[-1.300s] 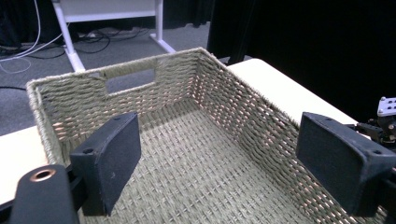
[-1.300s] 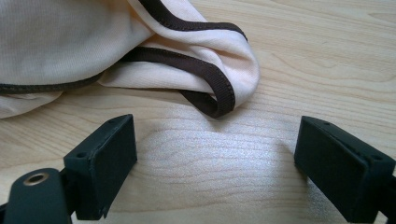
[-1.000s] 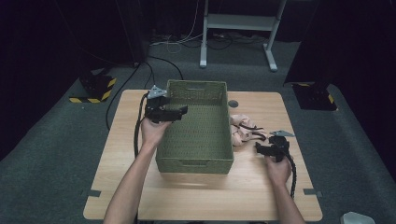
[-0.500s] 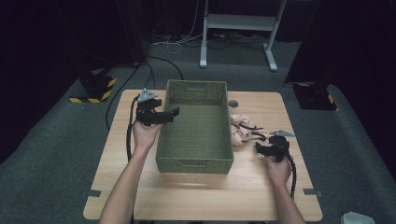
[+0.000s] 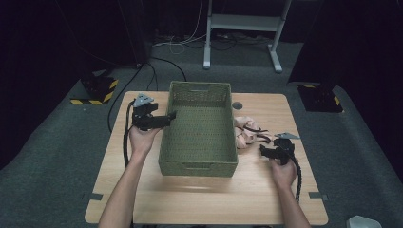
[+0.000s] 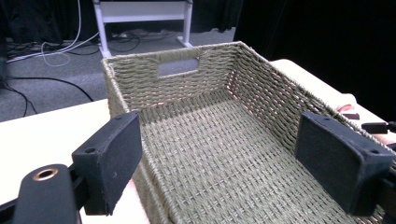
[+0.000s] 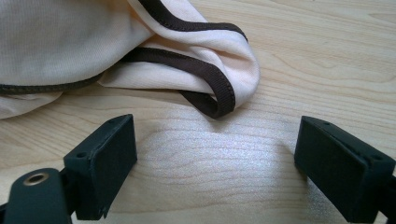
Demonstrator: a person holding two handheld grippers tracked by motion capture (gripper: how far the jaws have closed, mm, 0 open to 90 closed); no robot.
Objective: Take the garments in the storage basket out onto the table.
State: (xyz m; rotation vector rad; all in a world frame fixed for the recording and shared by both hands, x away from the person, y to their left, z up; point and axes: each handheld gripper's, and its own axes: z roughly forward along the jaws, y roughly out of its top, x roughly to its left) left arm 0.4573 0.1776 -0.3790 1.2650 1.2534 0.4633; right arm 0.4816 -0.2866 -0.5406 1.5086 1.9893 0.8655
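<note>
We are holding the right gripper (image 5: 264, 152) low over the wooden table (image 5: 285, 109), its jaws standing wide apart with nothing between them, and the cream garment (image 5: 247, 133) is lying just ahead of its tips, not touching them; in the right gripper view a folded corner (image 7: 219, 70) of it is reaching toward the gap between the pads. The garment is sitting crumpled just beside the right wall of the green woven basket (image 5: 198, 128), so we cannot tell a clear long axis for it. It is soft knit cloth edged with dark brown binding. We are keeping the left gripper (image 5: 172, 115) at the basket's left rim, jaws spread wide and empty, one pad (image 6: 112, 161) outside the wall and the other over the inside. The basket is rectangular, its long sides running away from us, with handle slots in its short ends.
</note>
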